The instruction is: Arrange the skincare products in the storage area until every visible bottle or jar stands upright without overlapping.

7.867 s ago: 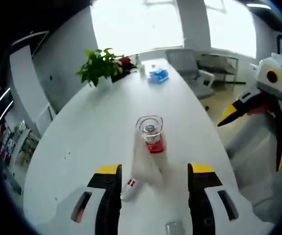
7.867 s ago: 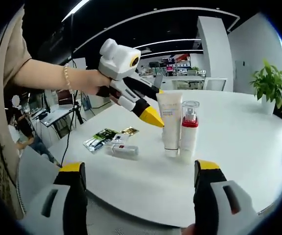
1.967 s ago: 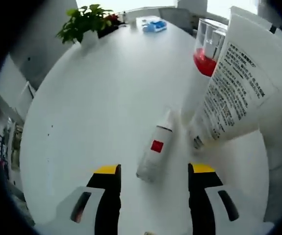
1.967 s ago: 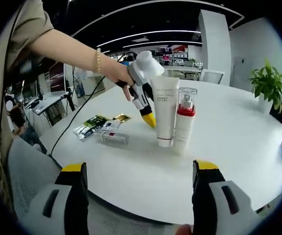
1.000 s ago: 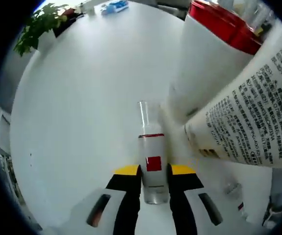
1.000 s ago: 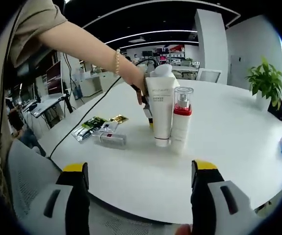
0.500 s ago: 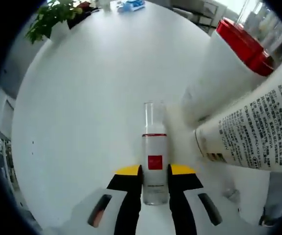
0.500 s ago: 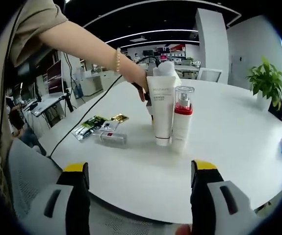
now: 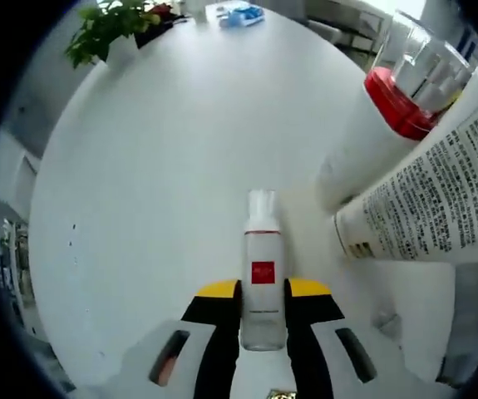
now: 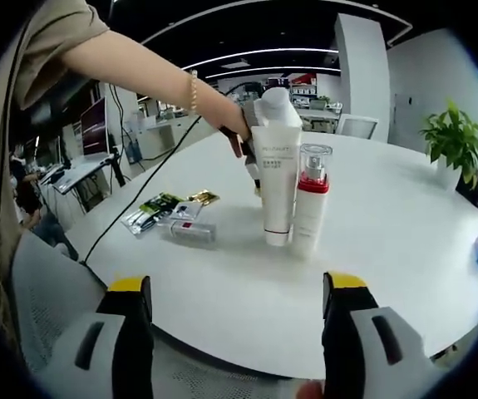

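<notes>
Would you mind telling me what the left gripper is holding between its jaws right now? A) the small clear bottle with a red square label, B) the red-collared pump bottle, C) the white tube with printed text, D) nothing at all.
A: in the left gripper view the left gripper has its yellow-tipped jaws shut against both sides of the small clear bottle, while the white tube and the pump bottle stand apart to the side.

White table (image 10: 405,241); dark office ceiling (image 10: 247,33)

open-plan office: long white meeting table (image 10: 405,249), desks with monitors (image 10: 93,125).
</notes>
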Available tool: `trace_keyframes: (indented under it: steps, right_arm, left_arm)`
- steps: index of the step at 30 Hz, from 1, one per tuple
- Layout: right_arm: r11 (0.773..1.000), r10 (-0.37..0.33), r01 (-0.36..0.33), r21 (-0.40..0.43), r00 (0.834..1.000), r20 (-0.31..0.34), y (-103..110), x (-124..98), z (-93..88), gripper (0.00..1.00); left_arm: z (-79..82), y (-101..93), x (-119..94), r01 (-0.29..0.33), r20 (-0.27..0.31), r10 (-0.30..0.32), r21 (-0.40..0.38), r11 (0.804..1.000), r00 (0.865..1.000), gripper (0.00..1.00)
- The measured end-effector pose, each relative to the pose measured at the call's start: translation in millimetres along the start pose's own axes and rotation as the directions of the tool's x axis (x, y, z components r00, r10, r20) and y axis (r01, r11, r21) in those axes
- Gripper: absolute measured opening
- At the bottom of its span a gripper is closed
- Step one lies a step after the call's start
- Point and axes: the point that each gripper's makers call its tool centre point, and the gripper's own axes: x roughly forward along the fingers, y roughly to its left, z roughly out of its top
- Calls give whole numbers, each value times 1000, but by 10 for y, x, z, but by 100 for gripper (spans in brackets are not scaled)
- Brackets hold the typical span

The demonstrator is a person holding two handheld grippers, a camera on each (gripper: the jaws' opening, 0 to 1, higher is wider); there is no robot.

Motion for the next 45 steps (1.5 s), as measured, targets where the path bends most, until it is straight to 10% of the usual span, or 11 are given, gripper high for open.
trace_keyframes:
  steps: [30,45]
  right_arm:
    - [997,55,-57,-56,998,-28,127,7,-45,82]
    - [994,81,-84,-74,996,-39,185,4,-61,81]
  left_arm:
    - [-319,-79,-762,-127,17,130,-106,986,991,16]
    - [-723,-538,-478,-68,-42,62,-184,981,997,15]
